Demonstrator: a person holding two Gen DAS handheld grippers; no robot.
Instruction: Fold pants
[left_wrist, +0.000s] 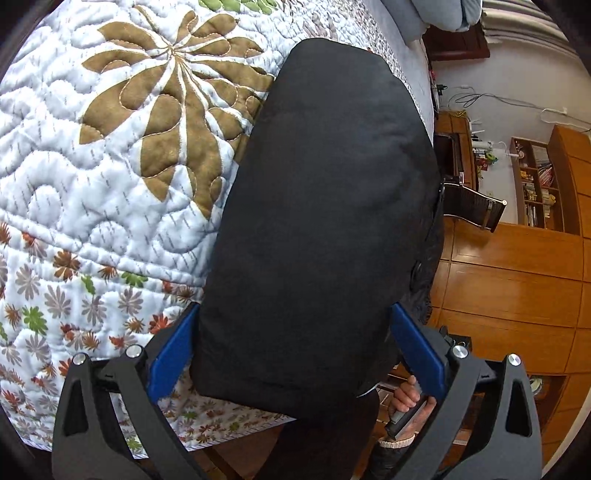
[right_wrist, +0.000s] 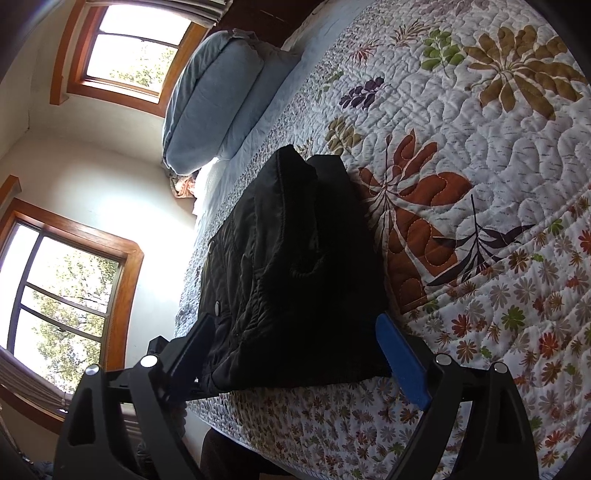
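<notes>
The black pants (left_wrist: 328, 206) lie folded in a thick bundle on the flowered quilt (left_wrist: 110, 192) near the bed's edge. My left gripper (left_wrist: 295, 325) is open, its blue fingers (left_wrist: 171, 354) spread on either side of the bundle's near end. In the right wrist view the pants (right_wrist: 291, 266) show a snap button and quilted stitching at the waist side. My right gripper (right_wrist: 295, 332) is open too, its blue pads (right_wrist: 402, 365) straddling the near end of the bundle. Neither gripper pinches the cloth.
Blue pillows (right_wrist: 218, 99) lie at the head of the bed. The bed's edge (right_wrist: 295, 435) runs just below the pants. Wooden cabinets (left_wrist: 517, 288), a shelf of books (left_wrist: 535, 184) and a chair (left_wrist: 476, 206) stand beside the bed. Windows (right_wrist: 62, 291) are on the wall.
</notes>
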